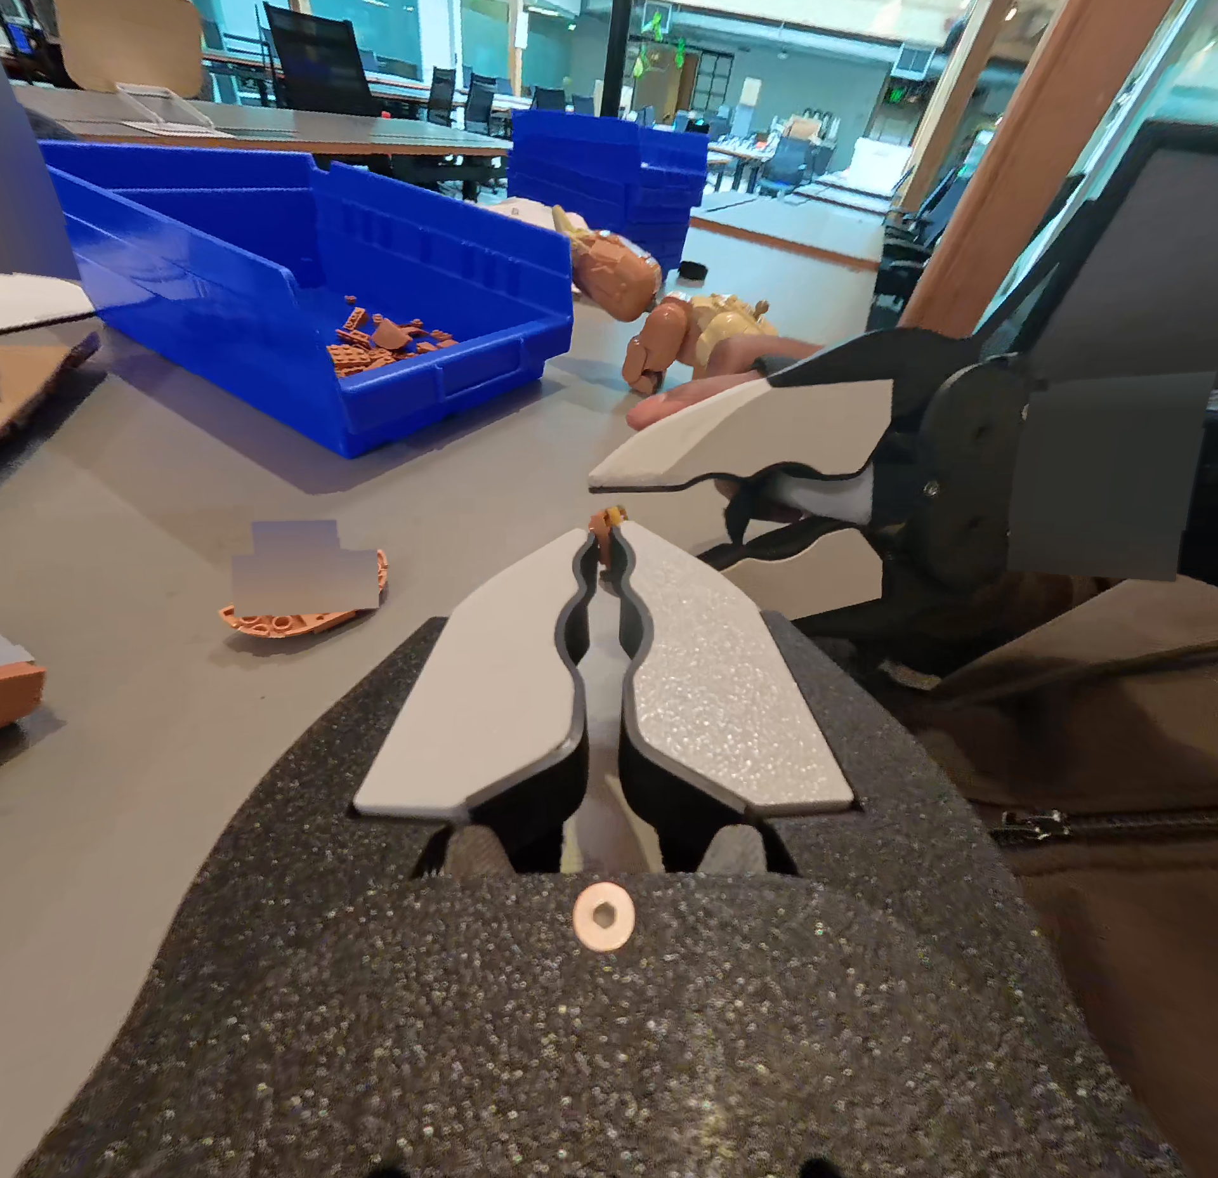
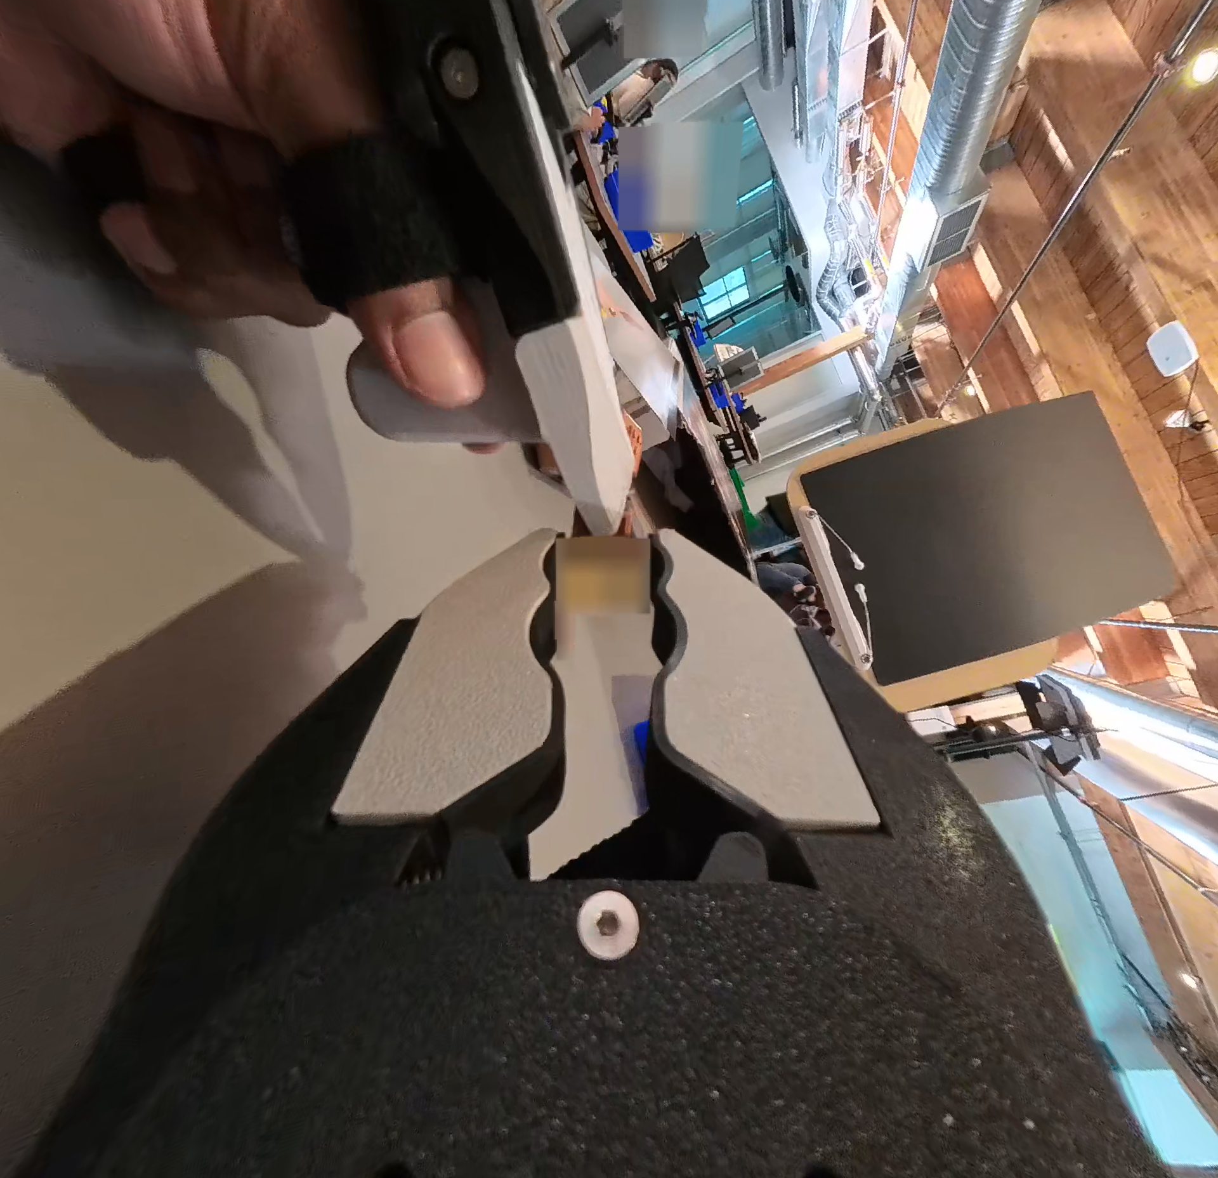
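Observation:
My left gripper (image 1: pixel 608 540) is shut on a small brown piece (image 1: pixel 601 532) with a tan tip, held just above the grey table (image 1: pixel 165 751). My right gripper (image 1: pixel 649 519) comes in from the right, held by a hand, with its upper finger just over that tip. In the right wrist view my right gripper (image 2: pixel 603 546) has its fingers on either side of a tan thing (image 2: pixel 603 579) that fills the gap and lies under a blur patch. The left gripper's finger (image 2: pixel 586 448) reaches down to it from above.
A blue bin (image 1: pixel 461 382) holding loose brown bricks (image 1: pixel 382 349) lies at the left. Behind it is a stack of blue bins (image 1: pixel 606 177). Tan and brown toy figure parts (image 1: pixel 698 342) lie beyond the grippers. A brown curved plate (image 1: pixel 290 622) lies at the left front. The grippers are tip to tip, or close to it.

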The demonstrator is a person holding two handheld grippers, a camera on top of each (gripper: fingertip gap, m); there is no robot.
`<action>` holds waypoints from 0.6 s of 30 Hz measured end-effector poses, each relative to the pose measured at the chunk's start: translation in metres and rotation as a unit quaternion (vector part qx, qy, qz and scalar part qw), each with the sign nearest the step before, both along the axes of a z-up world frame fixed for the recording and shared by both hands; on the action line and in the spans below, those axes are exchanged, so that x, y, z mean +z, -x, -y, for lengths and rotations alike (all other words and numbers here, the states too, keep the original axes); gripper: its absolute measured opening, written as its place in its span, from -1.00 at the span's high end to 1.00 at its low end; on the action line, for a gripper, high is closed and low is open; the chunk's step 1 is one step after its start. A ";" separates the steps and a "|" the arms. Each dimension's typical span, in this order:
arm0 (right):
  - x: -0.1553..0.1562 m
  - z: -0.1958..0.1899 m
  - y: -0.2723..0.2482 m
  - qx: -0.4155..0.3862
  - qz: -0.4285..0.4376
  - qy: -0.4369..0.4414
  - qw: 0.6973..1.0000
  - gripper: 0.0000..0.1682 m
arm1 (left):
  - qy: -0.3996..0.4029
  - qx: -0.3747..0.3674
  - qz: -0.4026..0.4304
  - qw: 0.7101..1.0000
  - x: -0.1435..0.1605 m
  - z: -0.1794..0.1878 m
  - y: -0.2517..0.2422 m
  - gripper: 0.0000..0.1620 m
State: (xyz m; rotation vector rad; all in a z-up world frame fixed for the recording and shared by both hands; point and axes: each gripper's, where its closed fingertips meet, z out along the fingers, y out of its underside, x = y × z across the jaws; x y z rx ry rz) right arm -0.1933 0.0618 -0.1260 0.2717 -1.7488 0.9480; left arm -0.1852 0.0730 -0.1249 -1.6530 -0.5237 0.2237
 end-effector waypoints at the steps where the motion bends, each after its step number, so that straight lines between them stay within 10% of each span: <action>1: 0.000 0.001 0.000 0.000 -0.003 -0.003 1.000 0.80 | 0.011 0.005 -0.008 1.000 -0.001 0.000 0.000 0.96; 18: 0.000 -0.005 0.000 0.020 0.044 0.060 0.997 0.81 | 0.001 -0.014 -0.008 1.000 -0.002 -0.005 0.004 0.96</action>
